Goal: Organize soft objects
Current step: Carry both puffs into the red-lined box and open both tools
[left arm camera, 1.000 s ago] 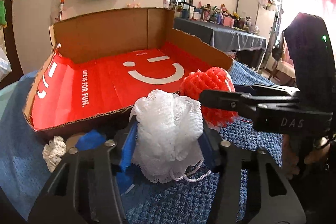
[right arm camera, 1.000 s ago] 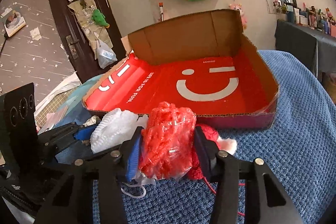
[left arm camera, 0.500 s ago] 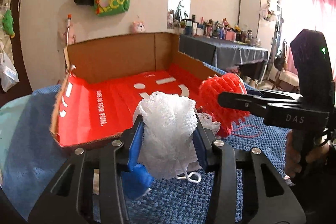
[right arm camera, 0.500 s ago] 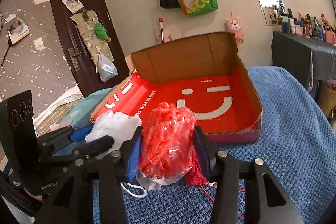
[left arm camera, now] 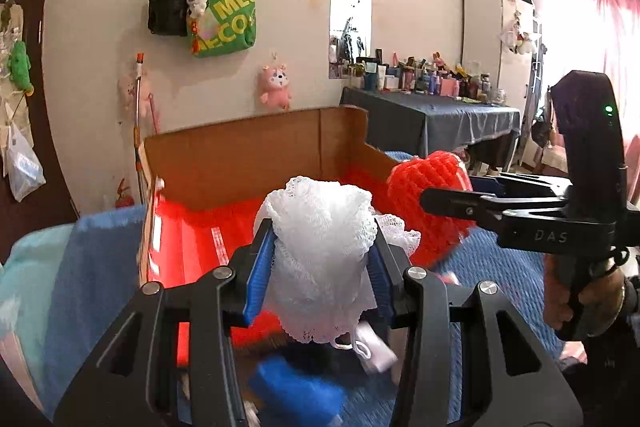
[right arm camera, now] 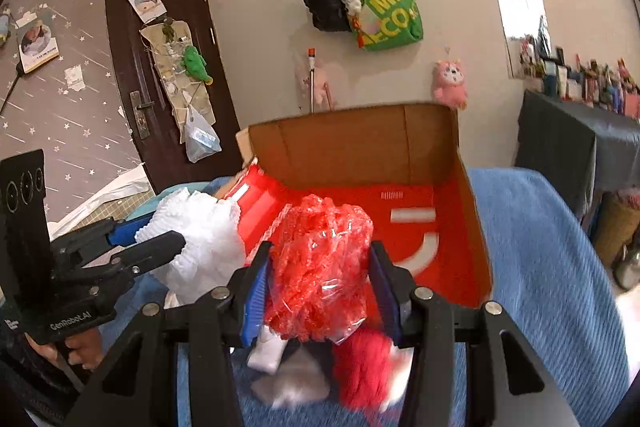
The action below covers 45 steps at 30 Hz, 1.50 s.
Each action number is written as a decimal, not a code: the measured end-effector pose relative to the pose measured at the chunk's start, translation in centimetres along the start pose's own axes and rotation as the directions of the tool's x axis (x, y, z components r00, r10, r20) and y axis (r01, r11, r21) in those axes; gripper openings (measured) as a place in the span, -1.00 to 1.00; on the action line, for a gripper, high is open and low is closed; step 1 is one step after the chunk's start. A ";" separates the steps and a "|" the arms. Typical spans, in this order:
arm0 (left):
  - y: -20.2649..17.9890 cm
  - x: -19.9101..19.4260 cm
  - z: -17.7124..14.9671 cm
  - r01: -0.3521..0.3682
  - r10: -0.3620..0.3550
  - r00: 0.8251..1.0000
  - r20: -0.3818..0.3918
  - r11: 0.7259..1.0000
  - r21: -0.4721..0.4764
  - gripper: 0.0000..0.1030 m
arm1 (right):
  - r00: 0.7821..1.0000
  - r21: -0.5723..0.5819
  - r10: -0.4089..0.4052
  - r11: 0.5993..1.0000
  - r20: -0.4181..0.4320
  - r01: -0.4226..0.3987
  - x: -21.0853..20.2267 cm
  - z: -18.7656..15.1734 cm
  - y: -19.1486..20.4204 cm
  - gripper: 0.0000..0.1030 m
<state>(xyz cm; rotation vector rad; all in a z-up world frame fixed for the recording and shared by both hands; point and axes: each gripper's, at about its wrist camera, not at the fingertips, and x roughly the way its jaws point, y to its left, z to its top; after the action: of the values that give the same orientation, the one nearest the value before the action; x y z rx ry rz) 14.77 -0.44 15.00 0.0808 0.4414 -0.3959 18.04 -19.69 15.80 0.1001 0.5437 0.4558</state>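
While both loads hang clear above the blue blanket [right arm camera: 552, 267], left gripper [left arm camera: 320, 259] clamps the white mesh puff [left arm camera: 320, 239] and right gripper [right arm camera: 320, 287] clamps the red mesh puff [right arm camera: 320, 259], each aimed at the open cardboard box [right arm camera: 360, 147], presumably for dropping inside.

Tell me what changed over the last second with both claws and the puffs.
Both claws lifted their loads off the blue knitted blanket toward the red-lined cardboard box. Unchanged: left claw clamps the white mesh bath puff, right claw clamps the red plastic-wrapped mesh puff; the box stays put.
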 end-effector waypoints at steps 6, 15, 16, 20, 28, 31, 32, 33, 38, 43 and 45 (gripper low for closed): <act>2.7 5.7 4.2 -0.002 0.003 0.998 -0.065 1.000 0.007 -0.20 | 0.997 -0.035 -0.021 0.999 -0.075 0.018 6.0 5.4 -1.6 -0.03; 5.2 15.8 6.4 -0.044 0.049 0.970 -0.237 0.999 0.025 -0.20 | 0.961 -0.007 -0.073 0.997 -0.265 0.074 16.8 9.3 -4.6 -0.03; 5.4 16.7 6.3 -0.048 0.052 0.965 -0.255 0.999 0.022 -0.20 | 0.956 0.003 -0.075 0.997 -0.285 0.079 17.8 9.3 -4.9 -0.03; 6.2 20.0 6.1 -0.067 0.070 0.945 -0.321 0.998 0.022 -0.20 | 0.920 0.015 -0.099 0.993 -0.378 0.114 21.4 9.0 -6.1 -0.03; 7.9 23.2 5.7 -0.079 0.063 0.918 -0.391 0.997 -0.025 -0.20 | 0.879 -0.018 -0.144 0.988 -0.455 0.152 25.3 8.8 -6.8 -0.03; 8.2 23.6 5.5 -0.077 0.053 0.915 -0.400 0.996 -0.044 -0.19 | 0.873 -0.013 -0.135 0.989 -0.469 0.146 26.1 8.7 -7.0 -0.03; 8.3 23.7 5.4 -0.076 0.053 0.916 -0.397 0.996 -0.043 -0.19 | 0.871 -0.021 -0.146 0.988 -0.468 0.154 26.2 8.8 -7.0 -0.03; 8.4 23.7 5.4 -0.077 0.054 0.918 -0.392 0.996 -0.044 -0.19 | 0.871 -0.029 -0.151 0.987 -0.467 0.155 26.3 8.8 -7.0 -0.03; 8.4 23.9 5.2 -0.076 0.053 0.920 -0.389 0.996 -0.044 -0.12 | 0.869 -0.026 -0.141 0.989 -0.474 0.146 26.5 8.2 -7.3 -0.02; 8.2 23.8 5.1 -0.079 0.056 0.922 -0.382 0.996 -0.043 -0.05 | 0.870 -0.009 -0.126 0.990 -0.477 0.138 26.4 8.2 -8.1 -0.01; 8.1 23.8 5.0 -0.080 0.058 0.922 -0.383 0.996 -0.042 -0.01 | 0.870 -0.003 -0.119 0.991 -0.479 0.134 26.5 8.3 -8.3 0.00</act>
<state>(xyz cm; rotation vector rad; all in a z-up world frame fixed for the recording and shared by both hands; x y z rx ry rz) 39.68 -2.26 9.22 0.1183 0.8331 -0.2968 45.72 -15.16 8.51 -0.0227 1.0413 0.3419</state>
